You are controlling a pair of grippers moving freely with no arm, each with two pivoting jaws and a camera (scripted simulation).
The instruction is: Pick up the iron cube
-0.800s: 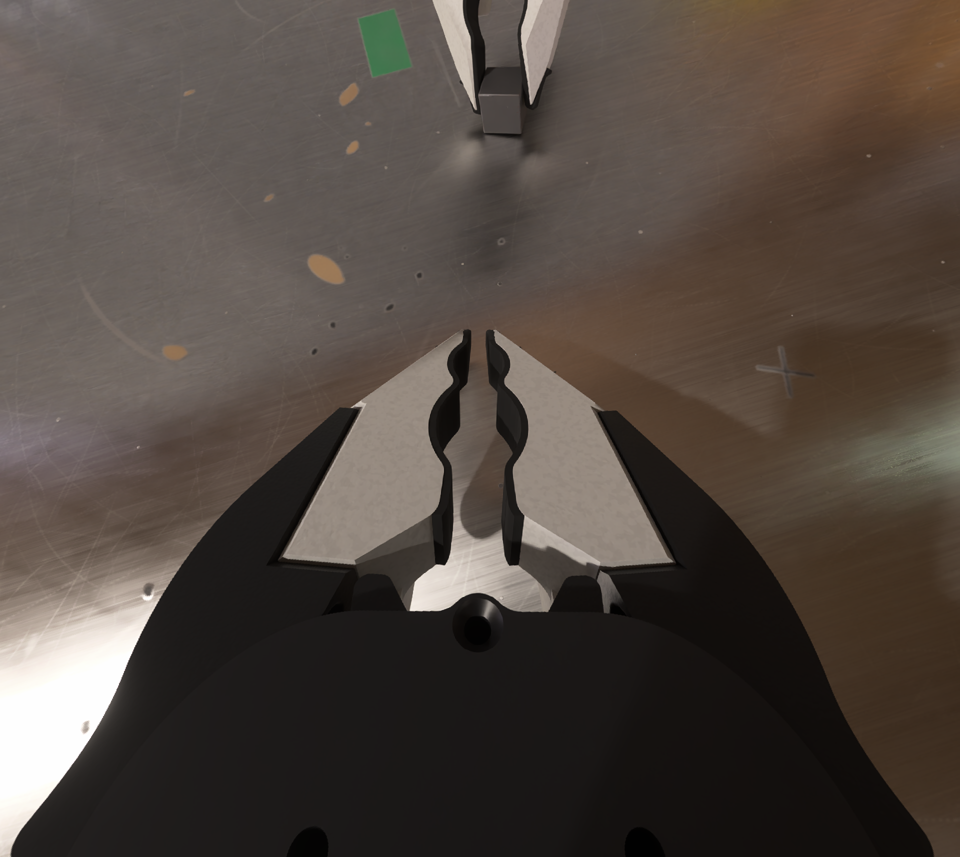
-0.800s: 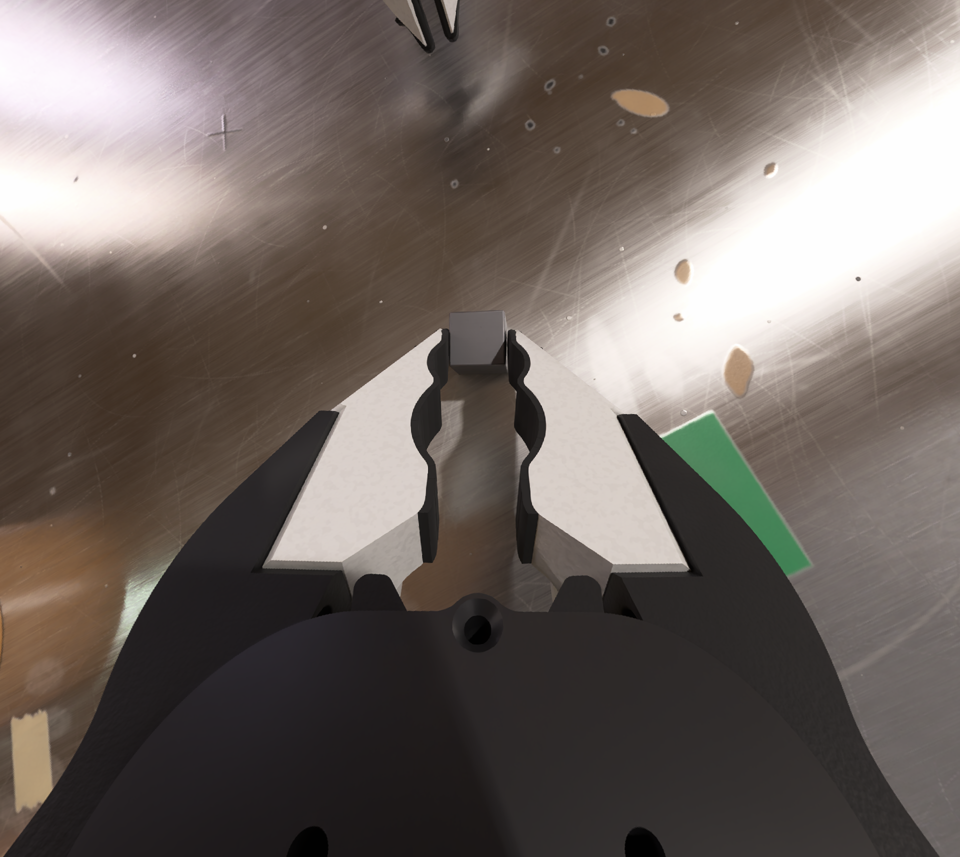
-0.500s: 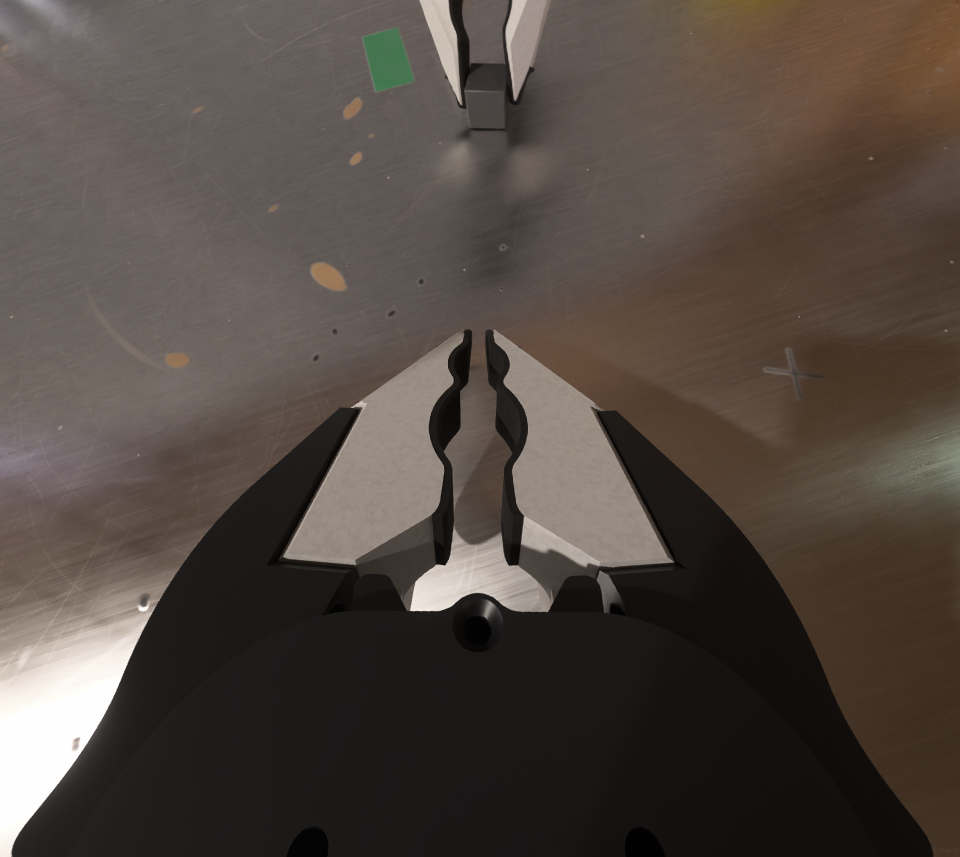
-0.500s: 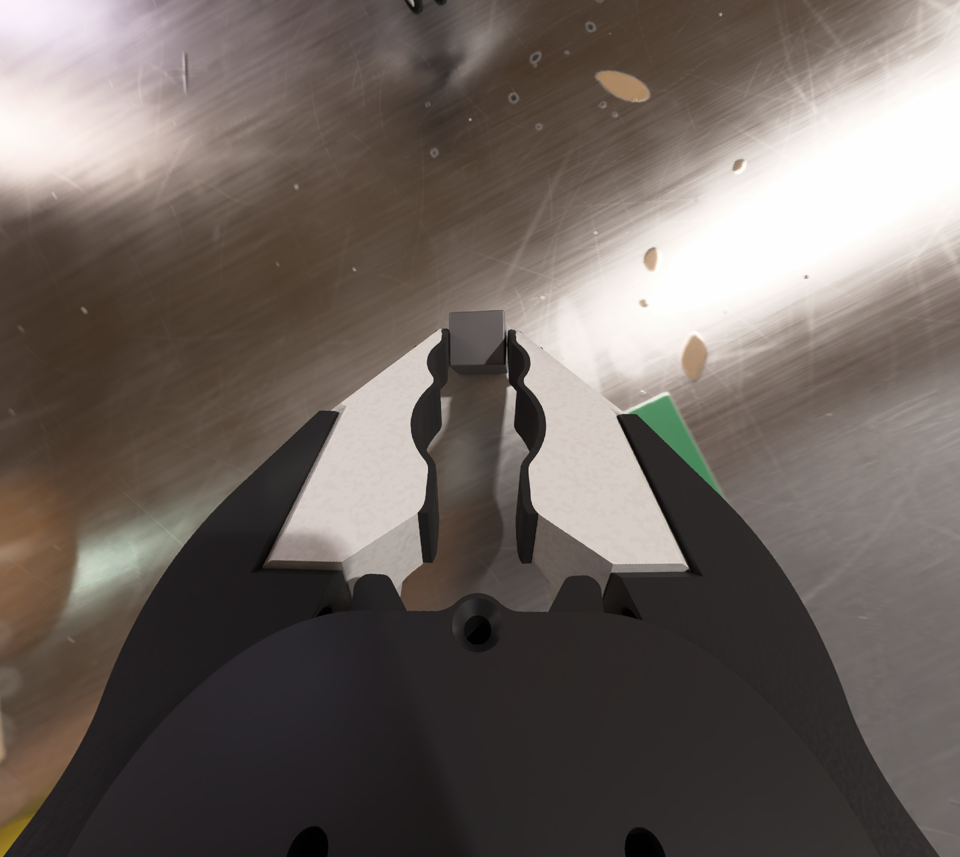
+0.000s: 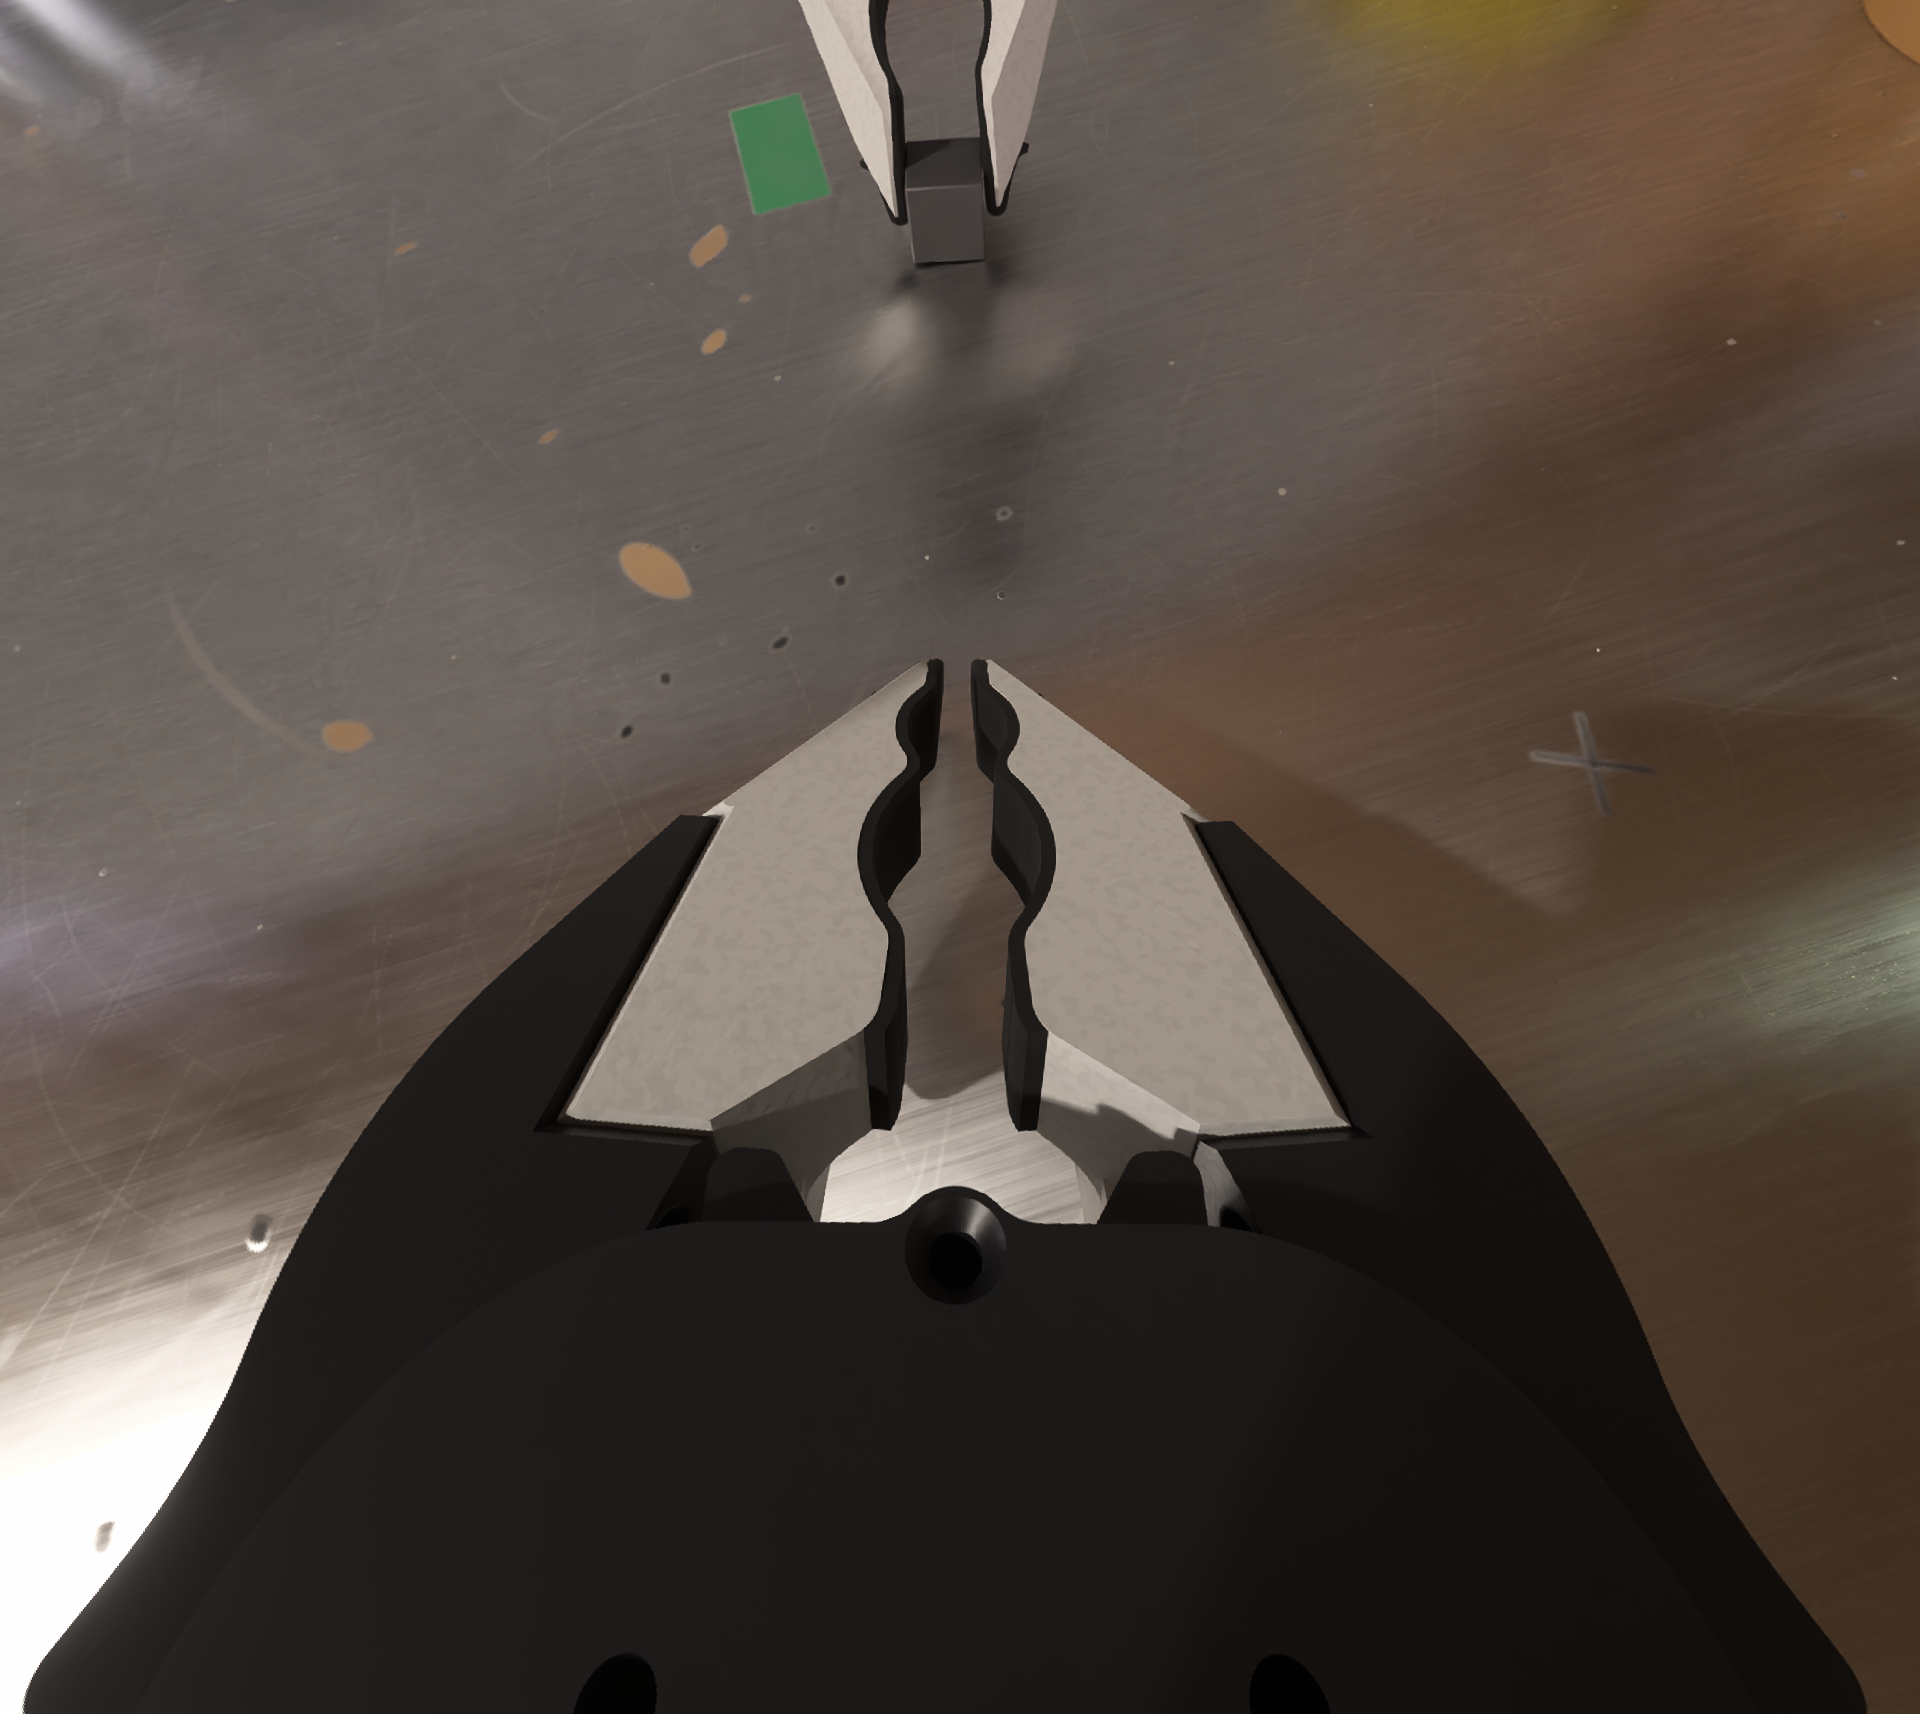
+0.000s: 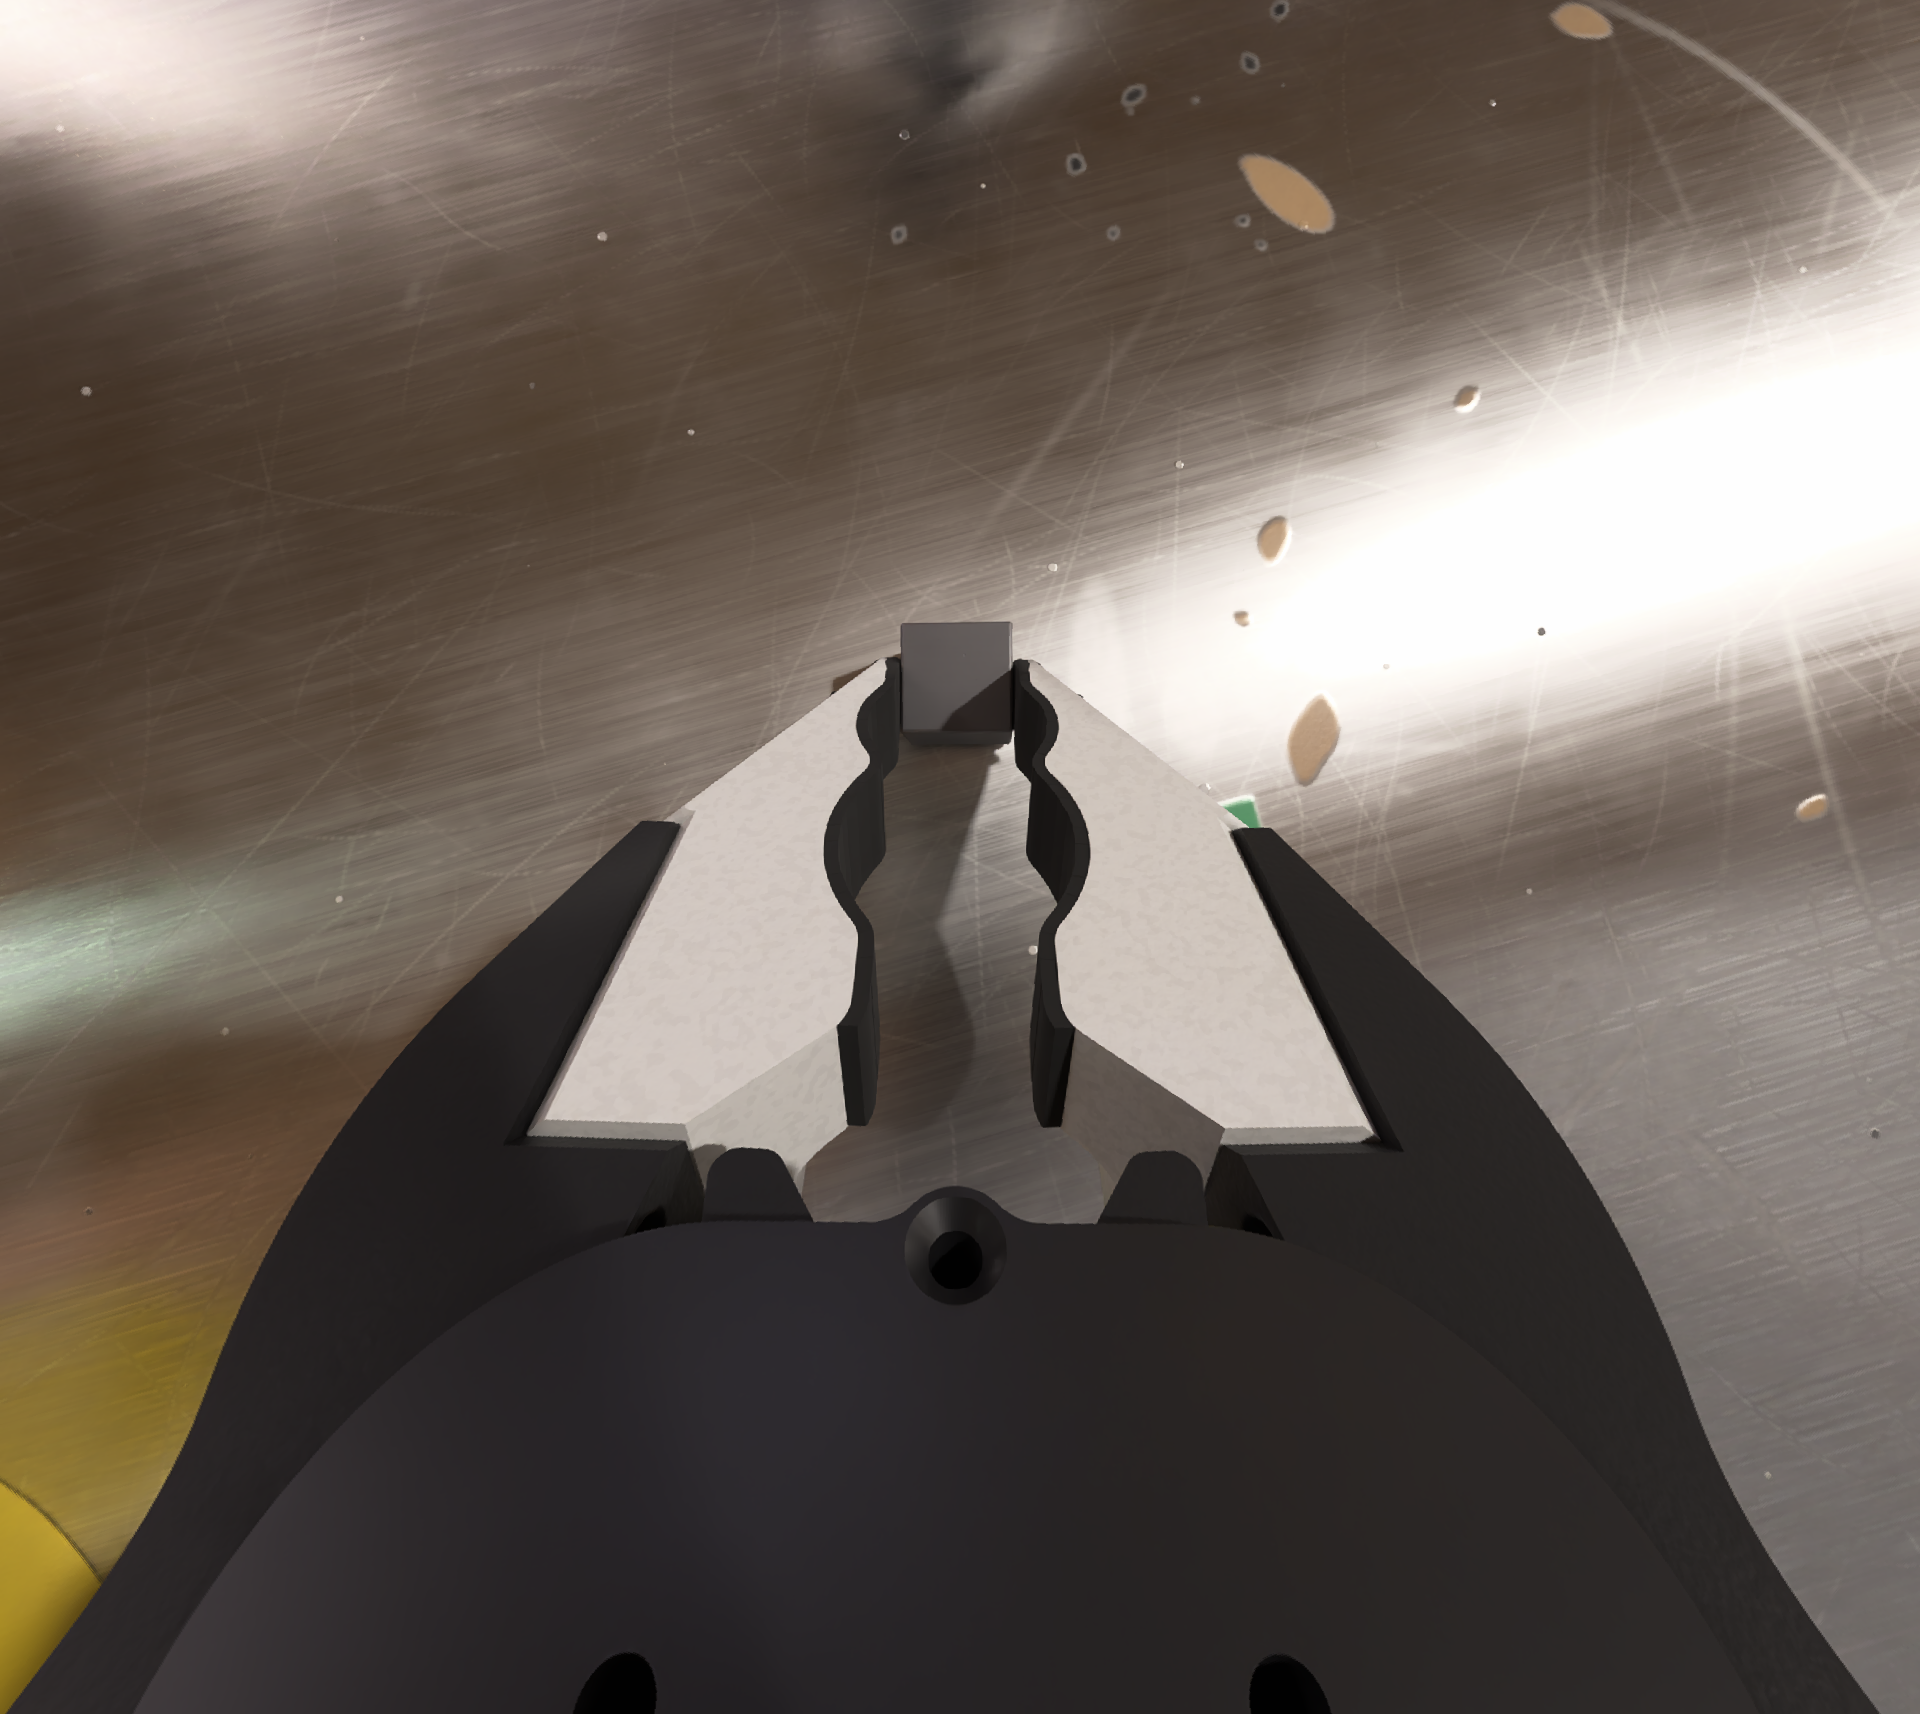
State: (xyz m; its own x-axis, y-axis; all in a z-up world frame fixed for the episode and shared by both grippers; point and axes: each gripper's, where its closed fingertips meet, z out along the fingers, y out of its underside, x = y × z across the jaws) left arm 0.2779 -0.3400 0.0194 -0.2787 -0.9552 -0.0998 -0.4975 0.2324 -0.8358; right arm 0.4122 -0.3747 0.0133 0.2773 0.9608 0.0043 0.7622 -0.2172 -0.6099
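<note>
My right gripper (image 6: 956, 677) pinches the iron cube (image 6: 954, 677) at the very fingertips, clear of the metal table (image 6: 520, 469). The shallow tip grip (heavy cube) could slip if I jerk. It points steeply down; my left gripper (image 5: 954, 677) hovers nearly closed, empty, opposite.

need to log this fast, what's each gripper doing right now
Left gripper: shut, holding nothing.
Right gripper: shut on the cube, held at its tips.
</note>
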